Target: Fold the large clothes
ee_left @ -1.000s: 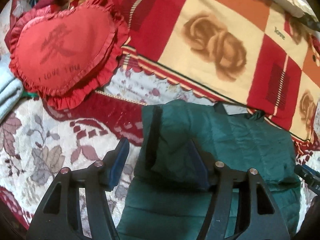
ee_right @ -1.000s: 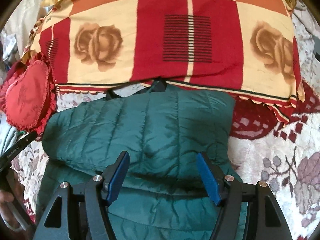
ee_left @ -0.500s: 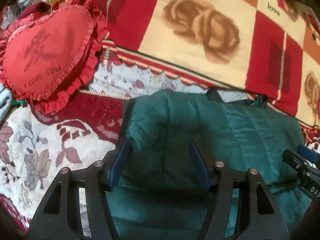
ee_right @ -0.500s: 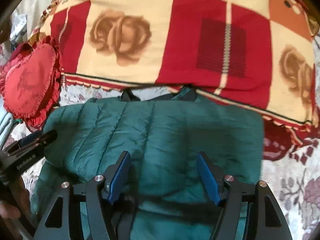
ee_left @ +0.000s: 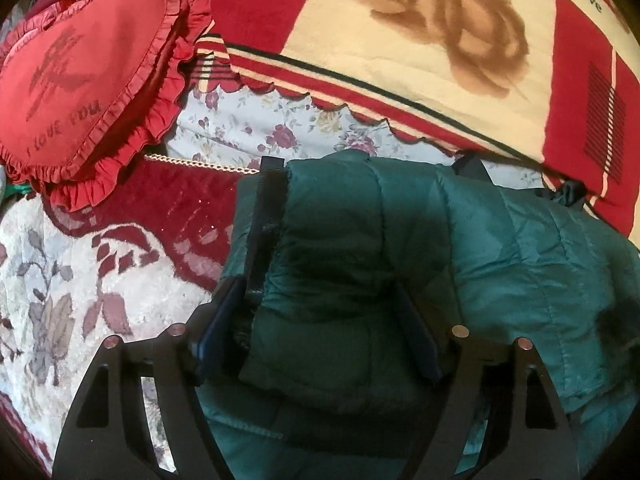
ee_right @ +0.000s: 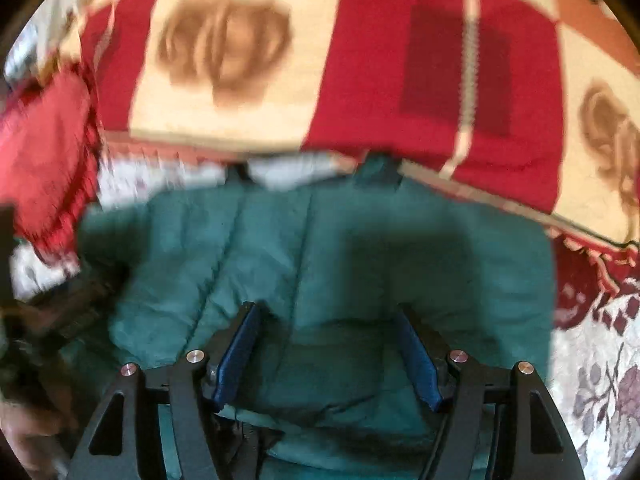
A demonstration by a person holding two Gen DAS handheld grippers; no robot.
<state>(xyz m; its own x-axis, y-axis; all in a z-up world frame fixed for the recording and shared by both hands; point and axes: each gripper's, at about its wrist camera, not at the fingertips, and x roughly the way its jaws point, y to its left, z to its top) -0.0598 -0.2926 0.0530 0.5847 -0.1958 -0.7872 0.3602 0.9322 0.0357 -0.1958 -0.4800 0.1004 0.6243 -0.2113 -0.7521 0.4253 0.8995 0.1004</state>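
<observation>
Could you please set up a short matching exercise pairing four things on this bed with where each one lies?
Things:
1. dark green quilted puffer jacket
2. red heart-shaped frilled cushion
3. red and cream rose-print blanket
4. left gripper

Places:
A. far side of the bed, beyond the jacket
B. jaws set either side of a raised fold of the jacket
C. far left, on the floral bedspread
D. folded on the bed, in the middle

Pairs: 1-D, 2-C, 3-A, 4-B
</observation>
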